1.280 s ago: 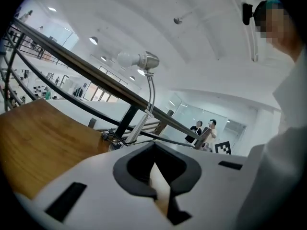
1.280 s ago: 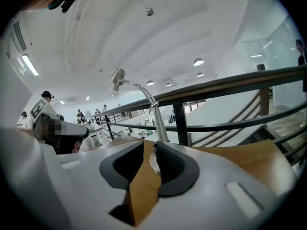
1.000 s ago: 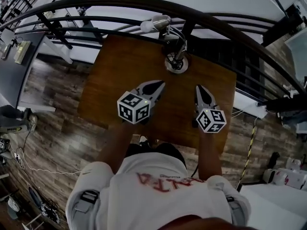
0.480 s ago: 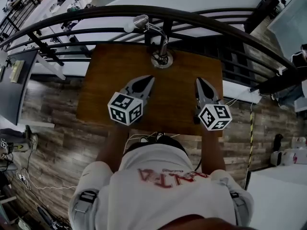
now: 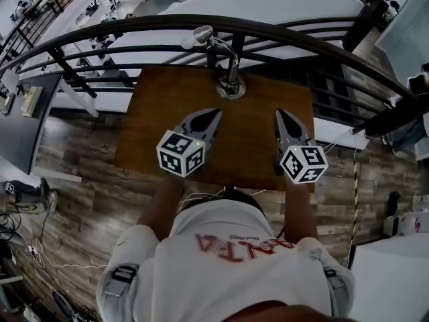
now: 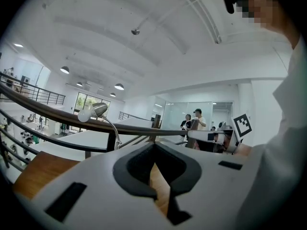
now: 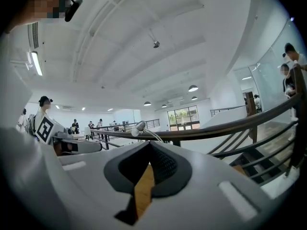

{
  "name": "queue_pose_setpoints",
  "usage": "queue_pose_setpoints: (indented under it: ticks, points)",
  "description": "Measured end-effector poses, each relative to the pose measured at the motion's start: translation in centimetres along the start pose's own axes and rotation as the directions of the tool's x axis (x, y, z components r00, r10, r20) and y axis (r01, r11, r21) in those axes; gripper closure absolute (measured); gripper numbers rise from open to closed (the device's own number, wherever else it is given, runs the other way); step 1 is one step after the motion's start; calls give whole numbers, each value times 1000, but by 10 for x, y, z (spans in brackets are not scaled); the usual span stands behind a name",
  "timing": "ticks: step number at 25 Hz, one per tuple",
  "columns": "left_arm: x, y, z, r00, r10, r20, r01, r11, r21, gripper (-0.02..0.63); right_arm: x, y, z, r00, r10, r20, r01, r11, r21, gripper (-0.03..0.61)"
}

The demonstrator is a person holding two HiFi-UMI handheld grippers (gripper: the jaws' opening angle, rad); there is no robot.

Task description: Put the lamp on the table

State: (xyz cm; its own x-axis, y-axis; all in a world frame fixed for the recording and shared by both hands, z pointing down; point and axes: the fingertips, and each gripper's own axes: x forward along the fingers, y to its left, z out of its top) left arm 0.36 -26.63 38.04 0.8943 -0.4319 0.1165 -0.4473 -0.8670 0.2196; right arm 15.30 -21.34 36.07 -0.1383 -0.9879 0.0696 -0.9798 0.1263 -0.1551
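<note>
At the table's far edge the lamp stands upright, ahead of two clenched, empty tools; the left gripper is nearer than the right gripper.

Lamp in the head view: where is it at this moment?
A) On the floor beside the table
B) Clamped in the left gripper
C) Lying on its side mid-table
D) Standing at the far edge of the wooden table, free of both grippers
D: the lamp stands upright on the table by the railing, with the shut, empty left gripper and right gripper apart from it.
</note>
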Motion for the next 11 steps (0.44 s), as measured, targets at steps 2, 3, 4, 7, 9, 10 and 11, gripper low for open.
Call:
queue_pose_setpoints:
  ticks: [2,3,4,7,9,10,11]
  points:
    - [-1,1,3,1000,-5,3,5,1000,3,604,3,2,-3,1000,9,-11,-9,1000,-2,576]
    - [-1,1,4,1000,-8,5,8,1000,2,604,5,4,-6,1000,18,-19,-18,1000,-5,577]
    - [-1,1,4,1000,-11,7,11,1000,1,604,7,7,-9,999,30,-29,-30,999,-12,577]
    - [-3,0,4,1000,-17,9,17,1000,2,604,11,21,-17,996,64,-59,-67,997,-35,577]
    - [-5,-2,5,1000,-19,8,19,1000,9,604,10,28,-21,994,78,-72,-81,996,-39,577]
    - [-7,-3,5,1000,-20,7,20,1000,14,604,10,30,-22,994,82,-78,-85,996,-39,577]
    - [-8,-4,5,1000,-21,6,20,1000,19,604,9,33,-24,993,86,-83,-90,995,-39,577]
